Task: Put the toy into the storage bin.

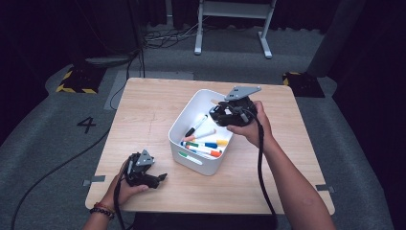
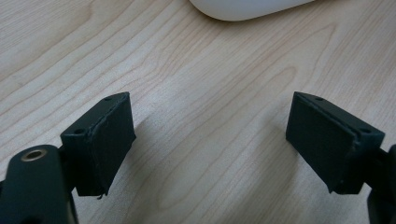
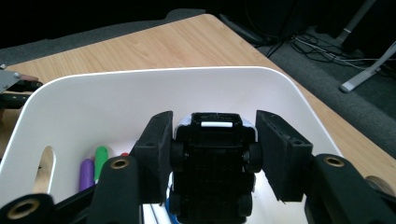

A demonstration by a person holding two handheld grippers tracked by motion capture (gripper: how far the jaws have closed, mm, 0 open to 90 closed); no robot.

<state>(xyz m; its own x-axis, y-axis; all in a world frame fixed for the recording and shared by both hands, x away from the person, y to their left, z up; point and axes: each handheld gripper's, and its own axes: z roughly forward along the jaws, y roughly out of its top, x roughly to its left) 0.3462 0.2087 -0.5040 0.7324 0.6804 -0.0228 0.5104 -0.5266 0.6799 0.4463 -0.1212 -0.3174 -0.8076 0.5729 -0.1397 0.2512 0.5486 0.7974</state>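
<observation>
A white bin stands in the middle of the wooden table, with several coloured markers lying inside. My right gripper hangs over the bin's far right part, shut on a small black toy car. The car's underside faces the camera and the pads press on its wheels. Below it I see the bin's inner wall plus a purple marker and a green marker. My left gripper rests low at the table's front left, open, with bare wood between its jaws.
The bin's rounded corner lies just beyond the left gripper. Bare wood surrounds the bin on all sides. Past the table's far edge are grey floor, cables and a white desk frame.
</observation>
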